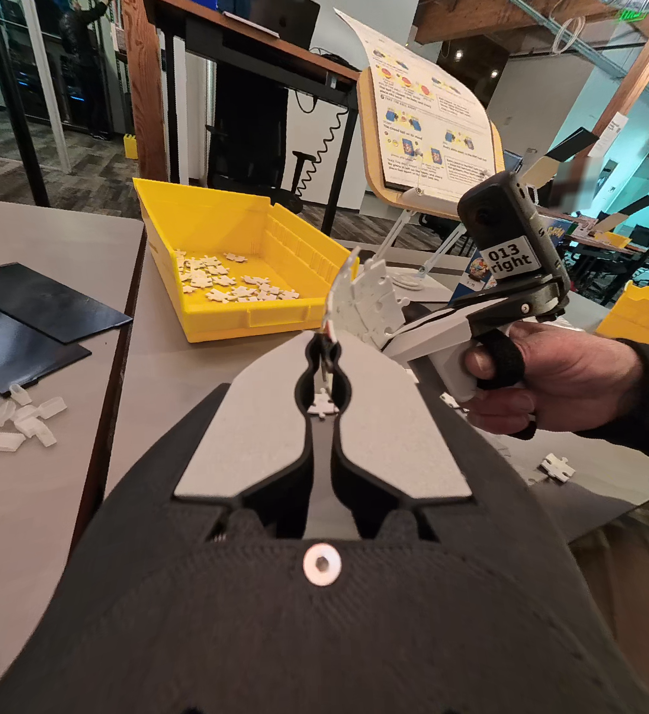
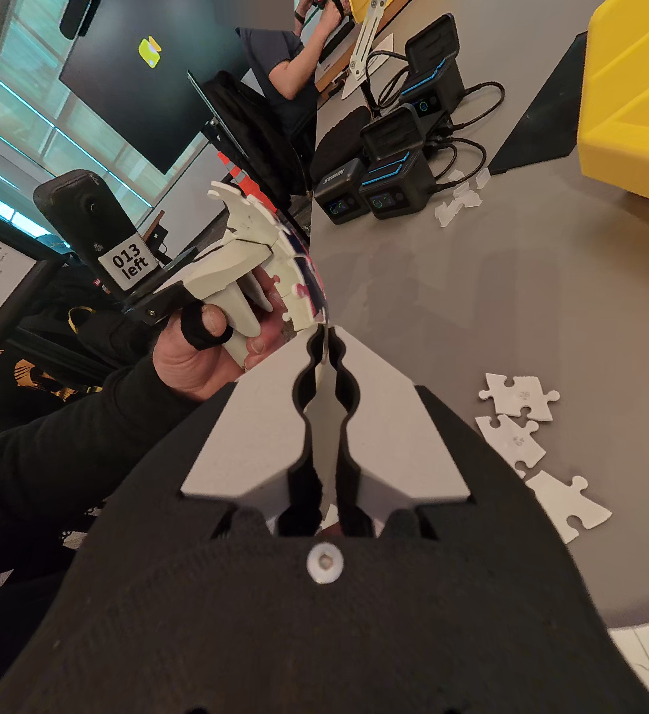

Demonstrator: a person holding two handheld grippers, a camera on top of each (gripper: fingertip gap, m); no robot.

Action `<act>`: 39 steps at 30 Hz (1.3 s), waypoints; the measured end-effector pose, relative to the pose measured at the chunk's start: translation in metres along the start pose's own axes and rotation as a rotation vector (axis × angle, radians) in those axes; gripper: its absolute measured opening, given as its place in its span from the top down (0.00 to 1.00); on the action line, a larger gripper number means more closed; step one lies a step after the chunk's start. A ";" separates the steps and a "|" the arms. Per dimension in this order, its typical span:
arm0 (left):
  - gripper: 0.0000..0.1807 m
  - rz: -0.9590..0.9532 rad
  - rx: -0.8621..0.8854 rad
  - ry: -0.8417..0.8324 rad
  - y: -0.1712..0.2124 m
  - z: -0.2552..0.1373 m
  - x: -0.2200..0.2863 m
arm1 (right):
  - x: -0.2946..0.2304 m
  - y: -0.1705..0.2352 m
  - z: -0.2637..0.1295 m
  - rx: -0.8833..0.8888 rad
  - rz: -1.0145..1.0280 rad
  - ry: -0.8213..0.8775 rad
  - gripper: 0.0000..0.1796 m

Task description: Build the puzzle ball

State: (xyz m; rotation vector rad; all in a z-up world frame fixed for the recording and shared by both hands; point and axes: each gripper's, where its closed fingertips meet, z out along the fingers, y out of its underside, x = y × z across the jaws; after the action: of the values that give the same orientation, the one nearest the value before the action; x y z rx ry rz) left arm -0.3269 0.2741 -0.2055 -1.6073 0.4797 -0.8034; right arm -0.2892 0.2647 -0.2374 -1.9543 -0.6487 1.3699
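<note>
A partly built puzzle ball, a curved shell of joined white pieces [image 1: 361,305], is held up above the grey table between both grippers. My left gripper [image 1: 324,345] is shut on the shell's lower left edge. My right gripper [image 1: 386,334] comes in from the right. In the right wrist view my right gripper [image 2: 326,336] is shut on the bottom edge of the shell [image 2: 303,278], which shows a red and blue printed side. The left gripper [image 2: 272,245] clamps the shell higher up. Three loose pieces [image 2: 516,398] lie on the table to the right.
A yellow bin [image 1: 218,216] with several loose white pieces stands at the back left. Black mats [image 1: 25,305] and small clear caps [image 1: 25,421] lie at the left. An instruction sheet on a stand [image 1: 431,127] is behind. Battery chargers with cables [image 2: 392,185] and another yellow bin [image 2: 632,96] sit beyond. My right fingertips sit around 6 centimeters from my left ones.
</note>
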 end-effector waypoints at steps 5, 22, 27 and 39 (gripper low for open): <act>0.99 0.020 0.006 -0.016 -0.001 0.000 0.000 | -0.001 -0.001 0.000 0.006 0.000 0.001 1.00; 0.99 0.043 -0.002 -0.018 0.002 0.000 -0.001 | 0.001 0.000 0.000 0.014 0.021 -0.001 1.00; 0.88 0.028 -0.006 0.002 0.002 0.000 -0.001 | 0.003 0.001 -0.001 0.006 0.013 0.004 1.00; 0.89 0.189 -0.171 0.013 0.011 0.002 0.004 | 0.005 0.010 0.000 -0.082 -0.078 0.043 1.00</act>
State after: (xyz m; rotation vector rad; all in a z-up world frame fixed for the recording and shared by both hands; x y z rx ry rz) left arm -0.3220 0.2704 -0.2151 -1.6845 0.7138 -0.6439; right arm -0.2870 0.2616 -0.2481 -1.9956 -0.7626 1.2688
